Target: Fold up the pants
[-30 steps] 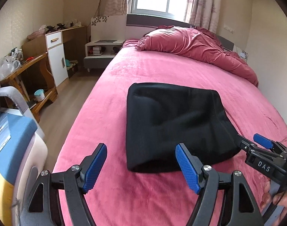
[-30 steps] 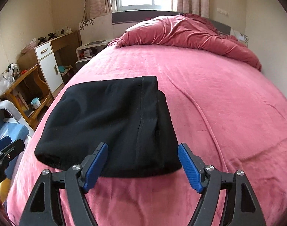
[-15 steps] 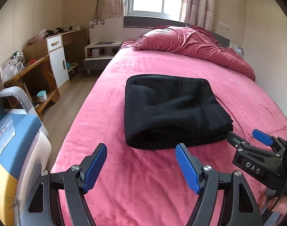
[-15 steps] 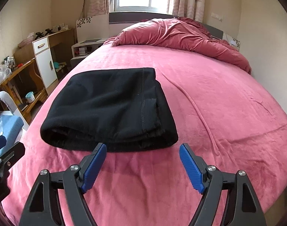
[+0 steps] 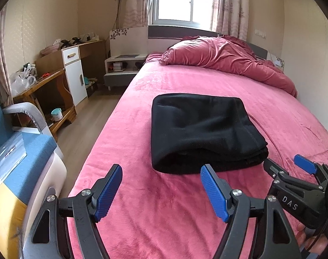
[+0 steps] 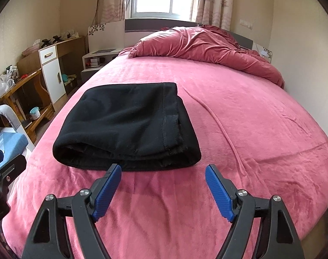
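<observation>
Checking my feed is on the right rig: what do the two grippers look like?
Both match: the left gripper and right gripper have black skeletal frames with triangular cutouts, silver screws and ribbed blue finger pads. The left view shows white "DAS" lettering on the right gripper's body. No cables or sleeves visible.

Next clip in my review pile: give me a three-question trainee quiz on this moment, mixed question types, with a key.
1. True or false: the left gripper is clamped on the black pants.
2. Multiple choice: the pants lie (A) spread flat at full length, (B) folded into a compact stack on the pink bedspread, (C) draped over the chair.
3. Fill in: the right gripper is ____ and holds nothing.

Key: 1 false, since both grippers are open and clear of the cloth; 2 B; 3 open.
</observation>
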A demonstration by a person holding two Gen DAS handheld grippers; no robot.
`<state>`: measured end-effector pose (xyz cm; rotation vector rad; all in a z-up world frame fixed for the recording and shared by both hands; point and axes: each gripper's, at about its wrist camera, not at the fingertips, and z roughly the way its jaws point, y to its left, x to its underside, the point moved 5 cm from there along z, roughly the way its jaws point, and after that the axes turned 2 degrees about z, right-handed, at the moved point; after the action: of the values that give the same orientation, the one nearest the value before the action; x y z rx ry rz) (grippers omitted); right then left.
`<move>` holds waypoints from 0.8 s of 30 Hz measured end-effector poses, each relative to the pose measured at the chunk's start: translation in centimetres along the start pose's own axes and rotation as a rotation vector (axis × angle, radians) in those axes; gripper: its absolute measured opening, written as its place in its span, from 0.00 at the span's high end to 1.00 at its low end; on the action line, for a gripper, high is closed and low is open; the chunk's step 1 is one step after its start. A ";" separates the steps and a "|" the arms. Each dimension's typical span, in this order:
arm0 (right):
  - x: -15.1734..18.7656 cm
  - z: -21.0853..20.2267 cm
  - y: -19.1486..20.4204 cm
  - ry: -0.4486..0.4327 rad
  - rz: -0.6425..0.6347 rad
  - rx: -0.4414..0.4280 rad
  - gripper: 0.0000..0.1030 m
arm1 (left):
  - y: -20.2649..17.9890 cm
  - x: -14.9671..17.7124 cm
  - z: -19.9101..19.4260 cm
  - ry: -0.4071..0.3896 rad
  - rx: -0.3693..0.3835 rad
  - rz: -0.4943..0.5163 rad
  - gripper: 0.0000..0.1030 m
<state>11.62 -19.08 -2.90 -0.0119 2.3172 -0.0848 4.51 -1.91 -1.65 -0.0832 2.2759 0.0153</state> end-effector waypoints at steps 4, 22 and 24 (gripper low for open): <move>0.1 -0.2 0.1 -0.001 -0.004 -0.001 0.22 | 0.0 0.0 0.0 0.001 -0.003 0.002 0.26; 0.1 -0.4 0.2 -0.008 -0.006 -0.005 0.20 | -0.1 0.3 0.3 0.017 -0.011 0.004 0.26; 0.1 -0.4 0.2 -0.009 -0.008 -0.005 0.20 | -0.1 0.3 0.3 0.019 -0.008 0.002 0.26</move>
<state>11.26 -18.86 -2.69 -0.0246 2.3082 -0.0830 4.54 -2.03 -2.06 -0.0855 2.2946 0.0254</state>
